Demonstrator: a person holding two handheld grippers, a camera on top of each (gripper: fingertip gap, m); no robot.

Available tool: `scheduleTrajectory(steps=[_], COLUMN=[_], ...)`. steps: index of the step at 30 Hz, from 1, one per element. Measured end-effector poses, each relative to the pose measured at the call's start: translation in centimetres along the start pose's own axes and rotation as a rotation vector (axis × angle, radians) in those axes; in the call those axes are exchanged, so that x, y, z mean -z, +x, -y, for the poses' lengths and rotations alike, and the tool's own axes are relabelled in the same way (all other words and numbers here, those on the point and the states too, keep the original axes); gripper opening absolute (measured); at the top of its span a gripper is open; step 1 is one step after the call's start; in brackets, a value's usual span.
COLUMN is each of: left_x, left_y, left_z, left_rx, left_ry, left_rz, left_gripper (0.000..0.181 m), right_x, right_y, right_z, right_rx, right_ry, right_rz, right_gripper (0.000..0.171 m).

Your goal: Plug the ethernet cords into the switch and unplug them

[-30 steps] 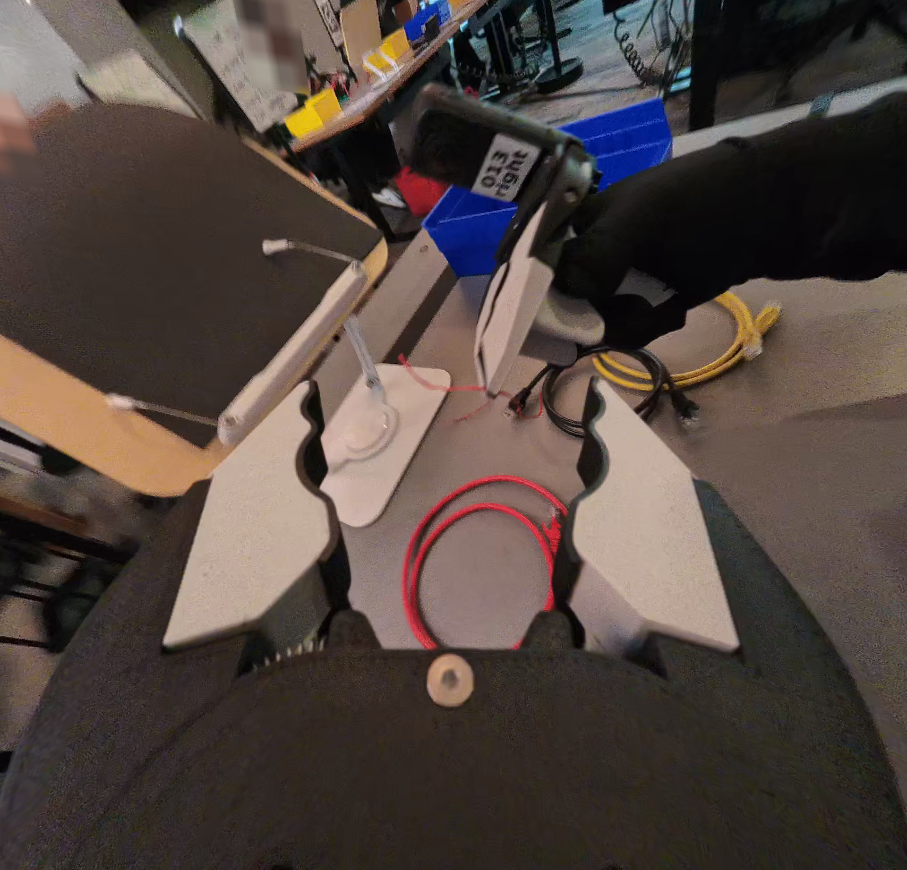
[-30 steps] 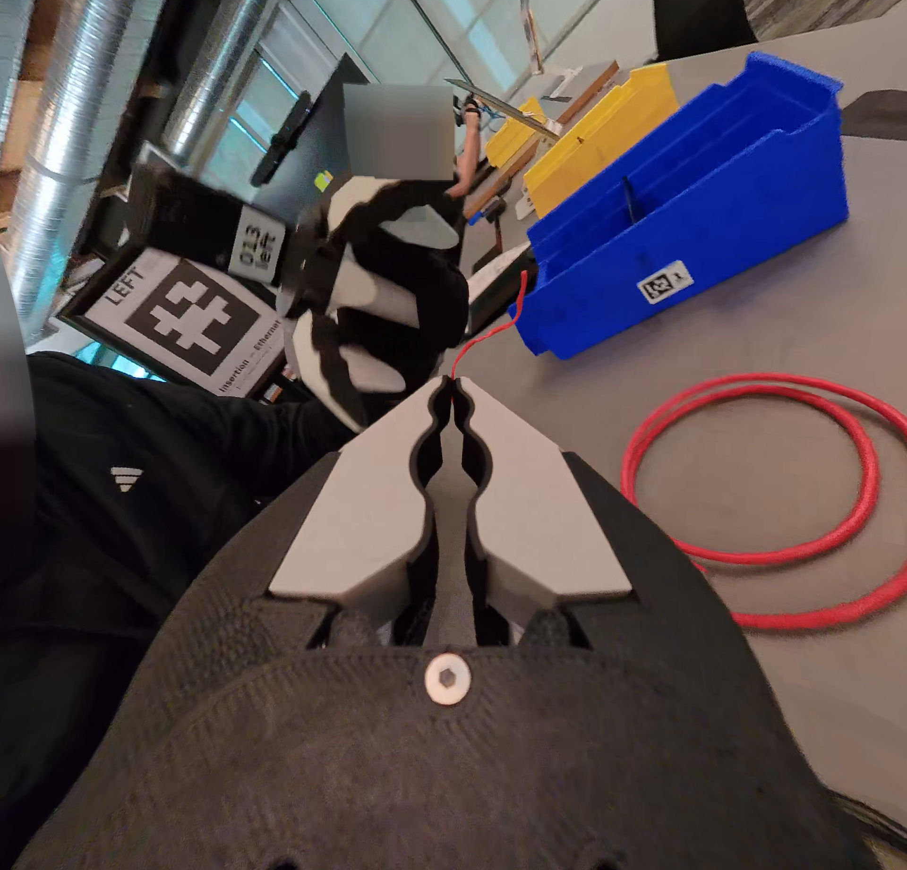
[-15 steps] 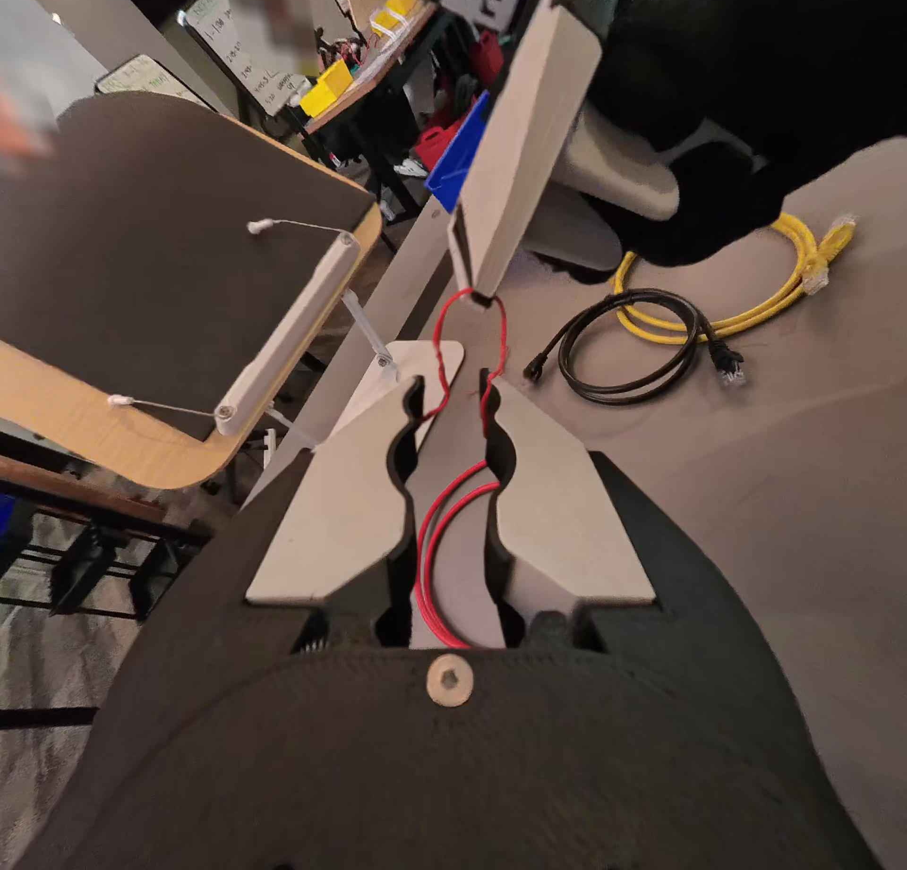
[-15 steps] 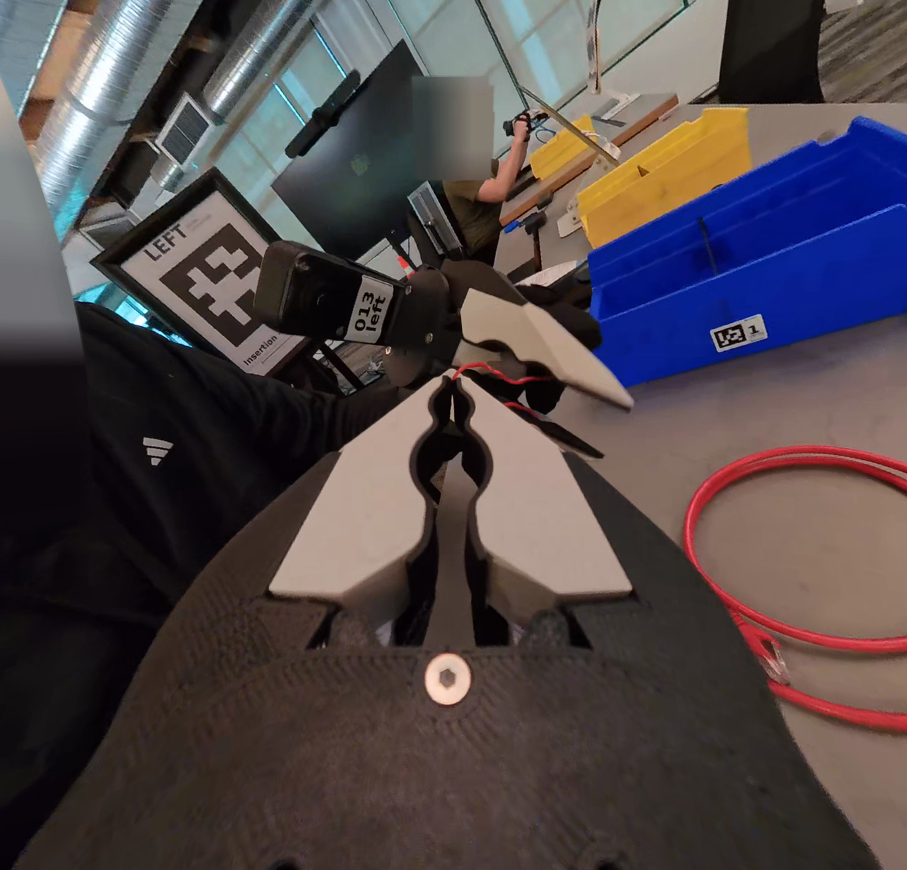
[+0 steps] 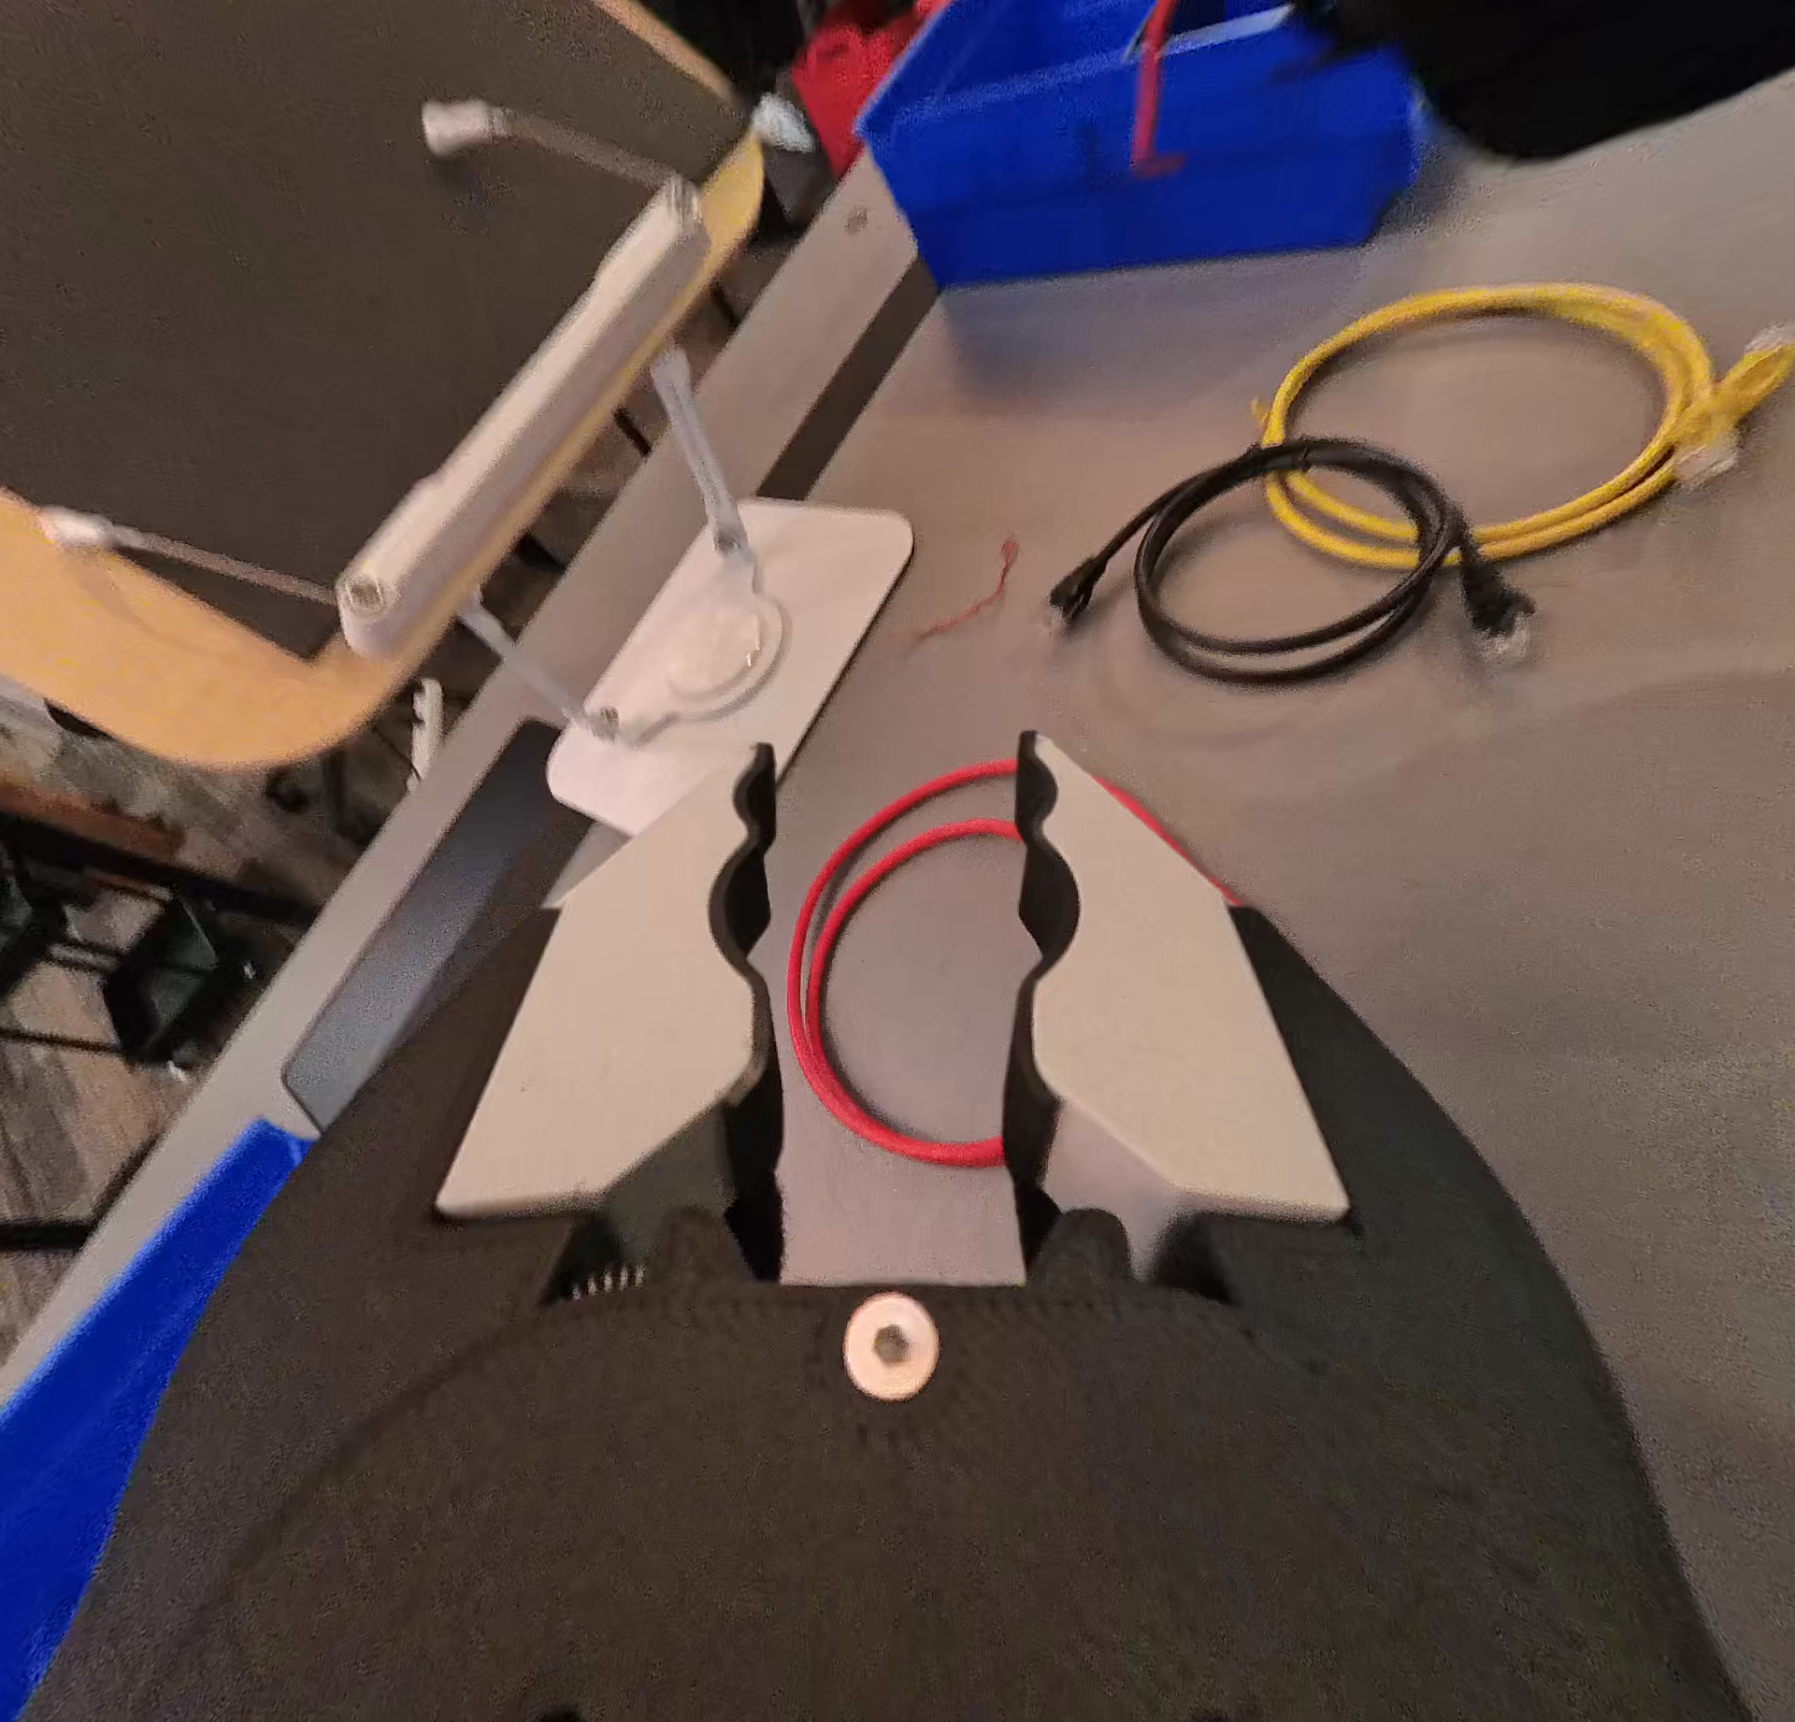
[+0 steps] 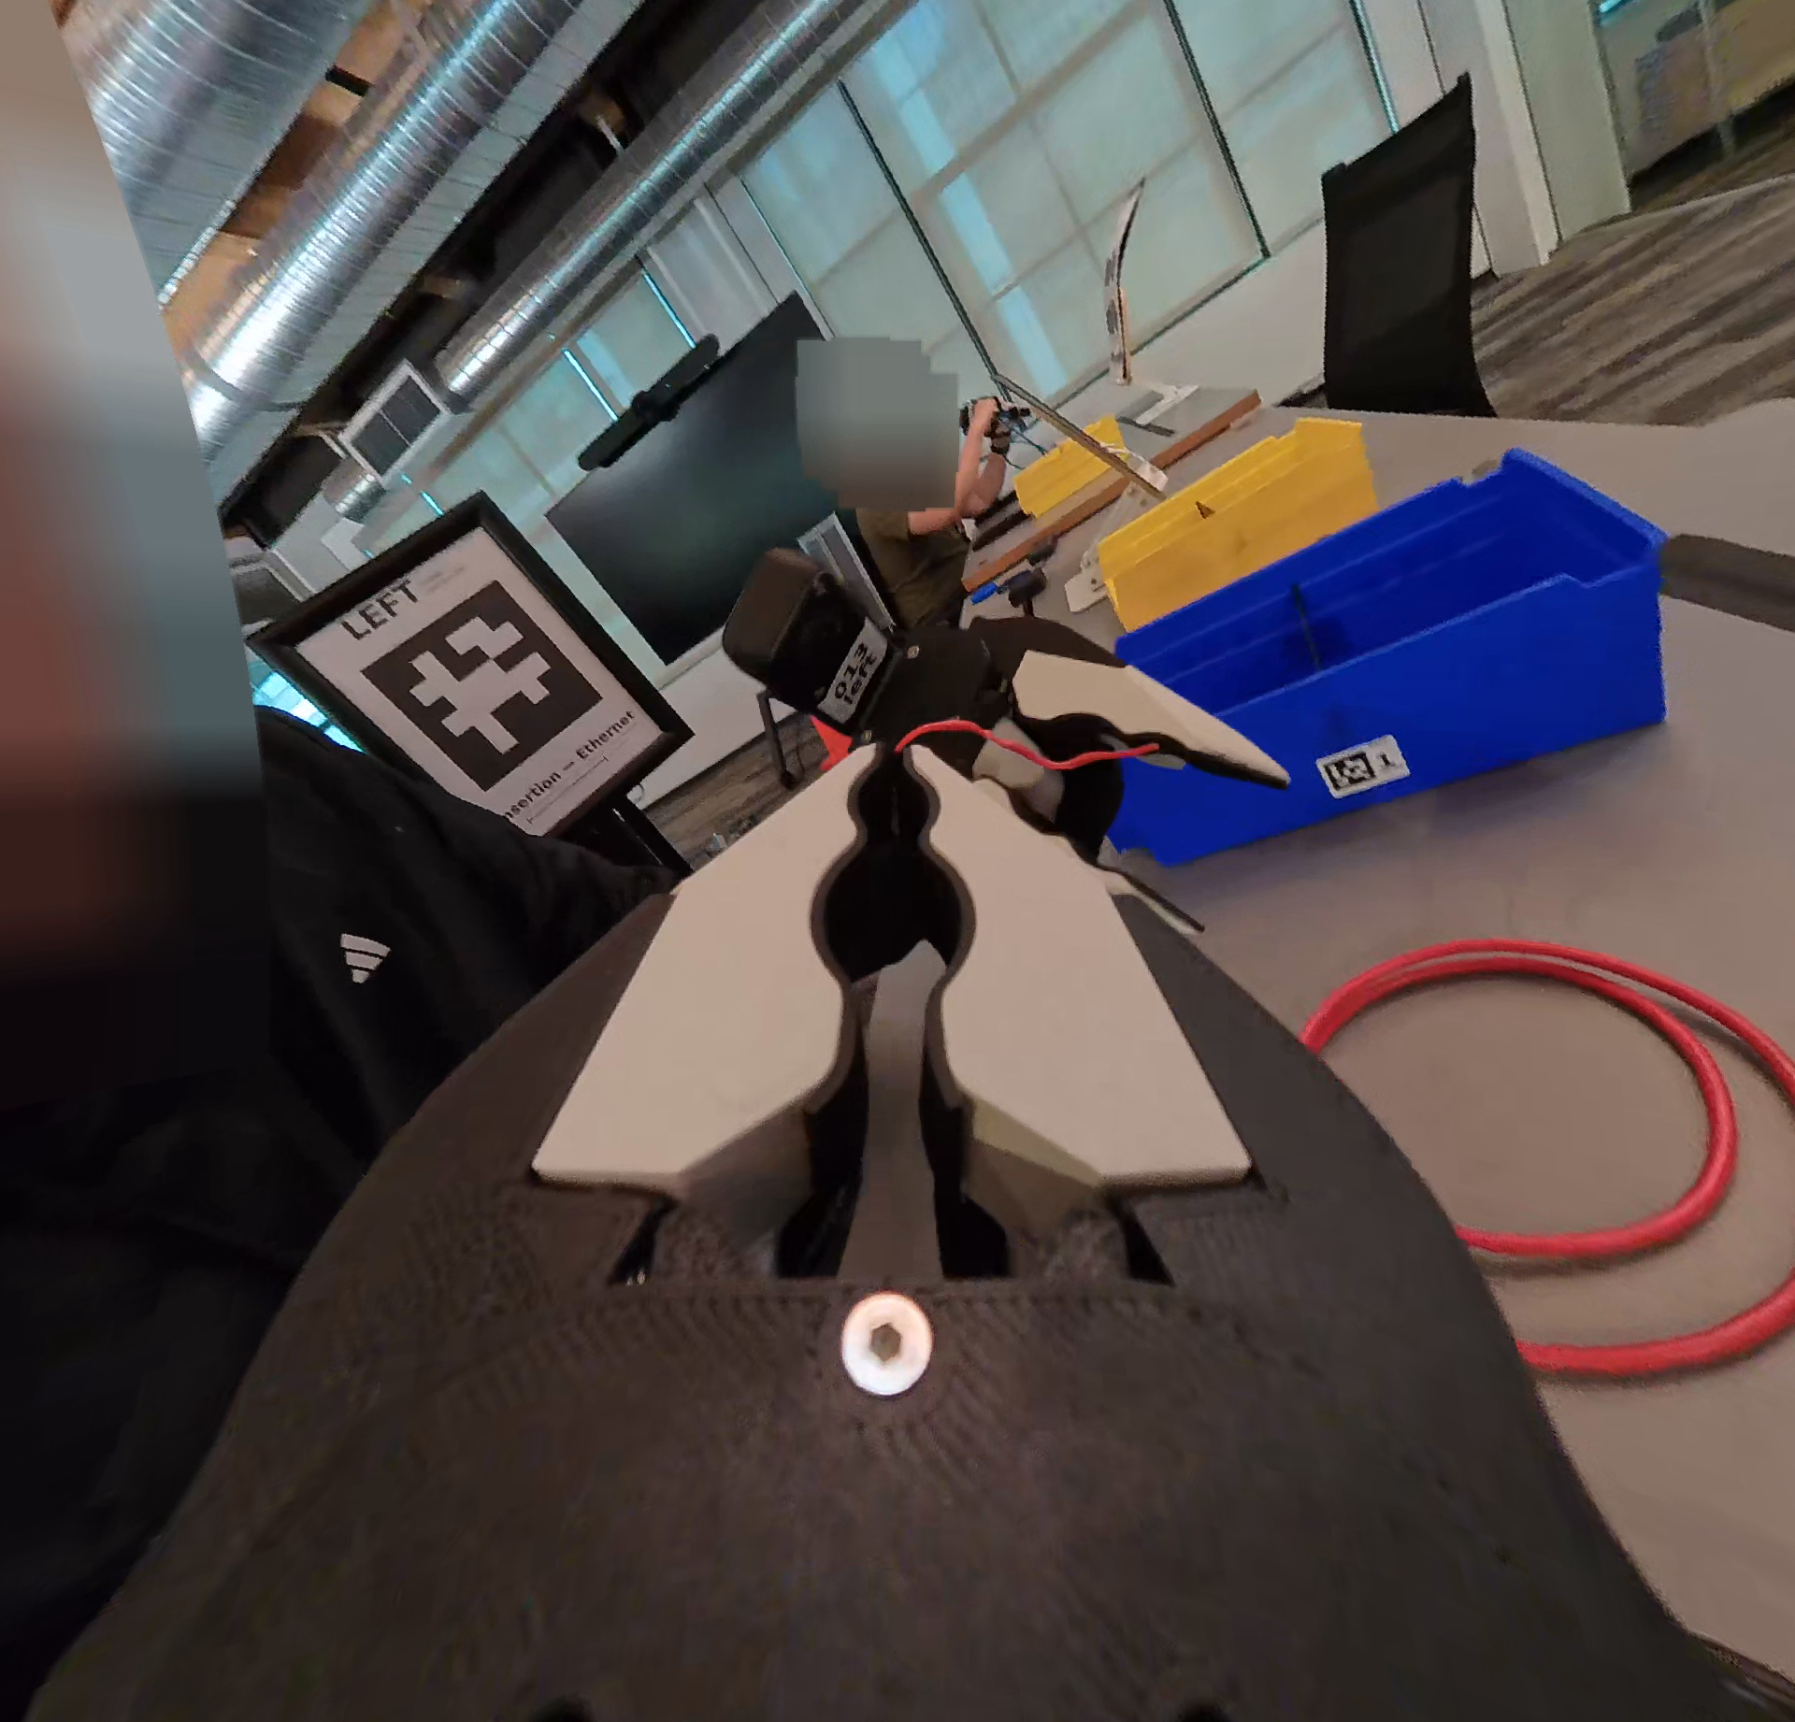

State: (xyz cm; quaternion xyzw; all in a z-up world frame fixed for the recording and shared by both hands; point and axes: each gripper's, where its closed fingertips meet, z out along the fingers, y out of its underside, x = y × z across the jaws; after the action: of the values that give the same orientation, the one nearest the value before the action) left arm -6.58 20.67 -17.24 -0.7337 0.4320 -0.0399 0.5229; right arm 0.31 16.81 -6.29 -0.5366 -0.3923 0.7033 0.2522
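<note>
A coiled red ethernet cord lies on the grey table between my left gripper's open, empty fingers. It also shows in the right wrist view. My right gripper is shut on a thin red wire tie, held up above the table; the tie hangs at the top of the left wrist view. A black cord and a yellow cord lie coiled to the right. One left finger shows beyond the right tips. No switch is in view.
A blue bin stands at the table's far edge, and shows with a yellow bin behind it in the right wrist view. A white stand base sits at the left edge. A second red tie piece lies near it. Some 15 centimetres of space lies between my two pairs of fingers.
My left jaws went from wide open to nearly closed by the red tie, and now stand open again. My right gripper has lifted away with the tie.
</note>
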Motion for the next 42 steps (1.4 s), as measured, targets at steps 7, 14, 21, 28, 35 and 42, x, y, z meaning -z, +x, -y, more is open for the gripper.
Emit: scheduleTrajectory(steps=[7,14,21,28,35,42], left_x=[-3.2,-6.0,-6.6,-5.3,-3.6,-0.2], left_y=[-2.5,-1.6,-2.3,-2.2,-2.5,-2.4], left_z=[-12.5,-17.4,-17.3,-14.0,-8.2,0.5], left_rx=[0.331,0.584,0.625,0.44,0.243,-0.075], left_ry=[-0.366,-0.548,-0.565,-0.437,-0.314,-0.155], left_rz=[0.028,0.007,0.028,0.057,0.088,0.223], left_gripper=[0.07,0.048,0.003,0.003,0.003,0.003], right_x=[0.7,1.9,3.3,3.8,3.3,2.5], right_y=[1.9,2.4,2.0,2.9,2.7,0.3], right_z=[-0.9,-1.1,-0.4,-0.8,-0.7,1.1], right_rx=[-0.003,-0.021,0.004,-0.01,-0.01,0.007], right_ry=[-0.035,-0.008,0.016,0.015,0.017,0.072], right_rz=[-0.046,-0.02,-0.019,-0.038,-0.034,0.012], right_gripper=[0.0,0.0,0.0,0.0,0.0,0.0])
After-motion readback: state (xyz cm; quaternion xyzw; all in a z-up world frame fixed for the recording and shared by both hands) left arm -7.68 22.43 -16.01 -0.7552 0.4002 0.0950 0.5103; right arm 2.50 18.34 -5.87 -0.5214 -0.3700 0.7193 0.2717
